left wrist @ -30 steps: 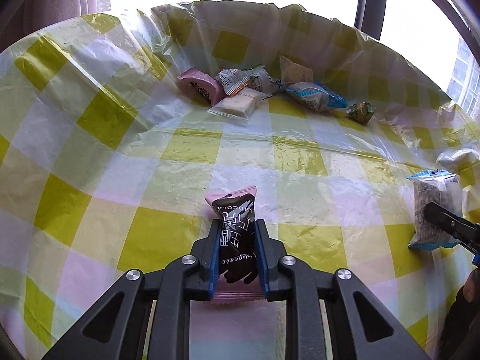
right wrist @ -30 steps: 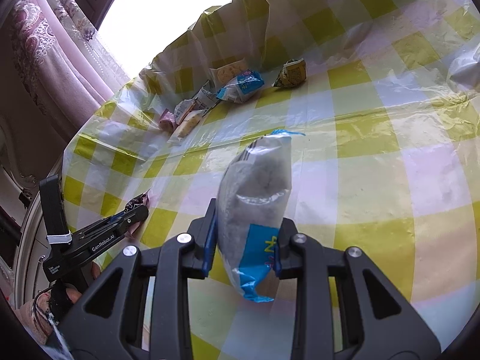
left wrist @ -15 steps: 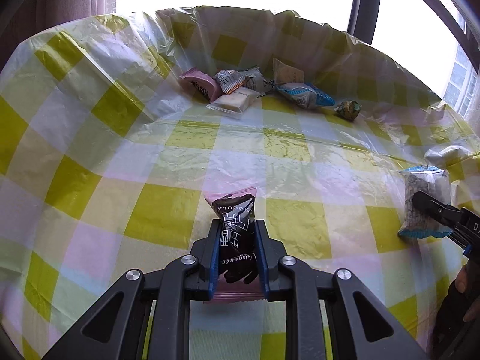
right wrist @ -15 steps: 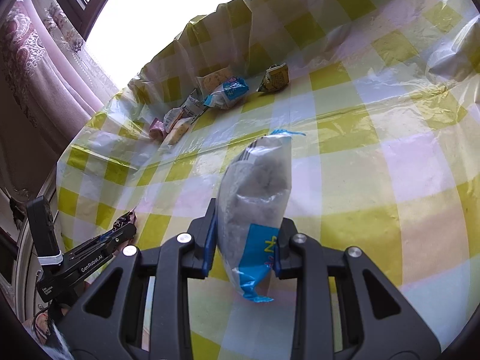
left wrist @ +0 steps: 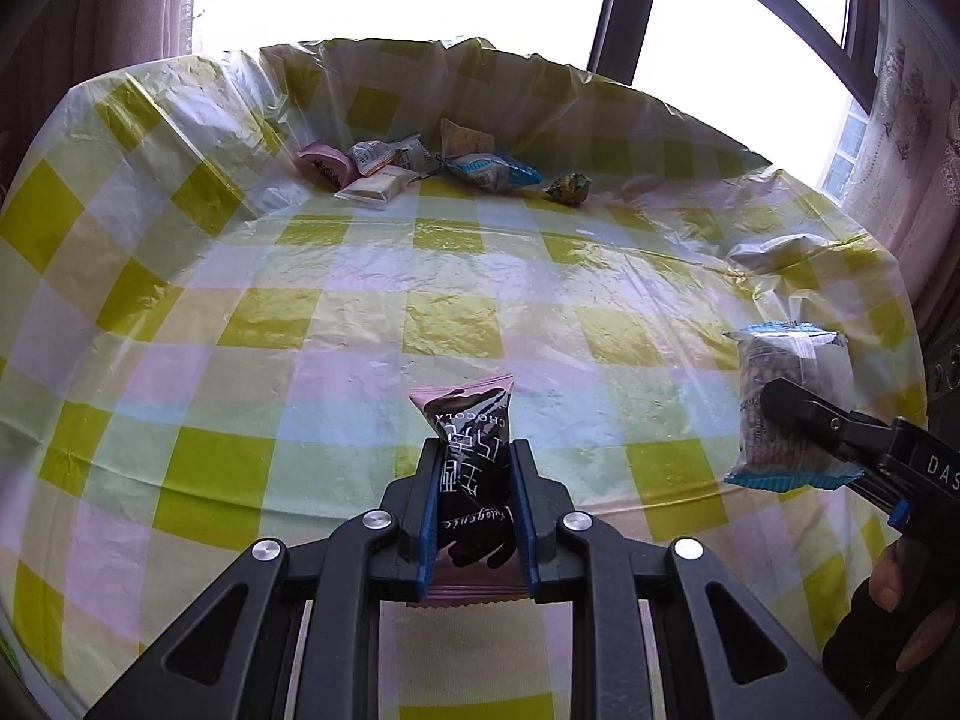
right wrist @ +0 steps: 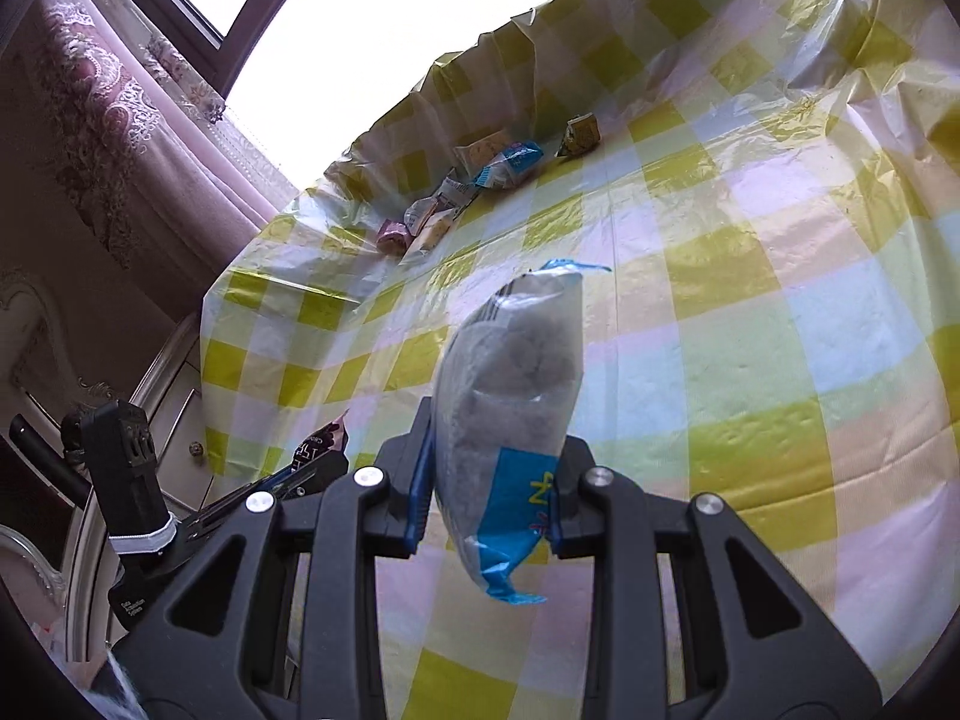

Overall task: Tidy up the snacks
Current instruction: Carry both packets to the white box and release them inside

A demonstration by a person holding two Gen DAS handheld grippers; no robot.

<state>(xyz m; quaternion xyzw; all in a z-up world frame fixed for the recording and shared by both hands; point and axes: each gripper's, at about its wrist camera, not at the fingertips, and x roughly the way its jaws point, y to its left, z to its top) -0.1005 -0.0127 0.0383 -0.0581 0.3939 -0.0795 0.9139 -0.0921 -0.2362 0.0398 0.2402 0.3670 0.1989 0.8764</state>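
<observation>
My left gripper (left wrist: 472,468) is shut on a pink and dark brown chocolate snack packet (left wrist: 471,420), held above the checked tablecloth (left wrist: 252,324). My right gripper (right wrist: 489,450) is shut on a clear bag of grey snack with a blue end (right wrist: 516,384). That bag (left wrist: 792,408) also shows at the right of the left wrist view, clamped in the right gripper (left wrist: 798,414). A group of several small snack packets (left wrist: 414,168) lies along the table's far edge, seen too in the right wrist view (right wrist: 474,186). The left gripper (right wrist: 324,462) shows low at the left there.
The cloth's plastic rises in a crumpled fold behind the snack group (left wrist: 480,84) and bunches at the right (left wrist: 774,252). A window frame (left wrist: 618,6) and curtains (right wrist: 120,120) stand beyond the table. A person's hand (left wrist: 894,618) grips the right tool. A carved chair (right wrist: 36,324) stands beside the table.
Both grippers have drawn back from the far snack group, which now looks smaller and farther. Each still holds its packet. More of the window and room shows around the table.
</observation>
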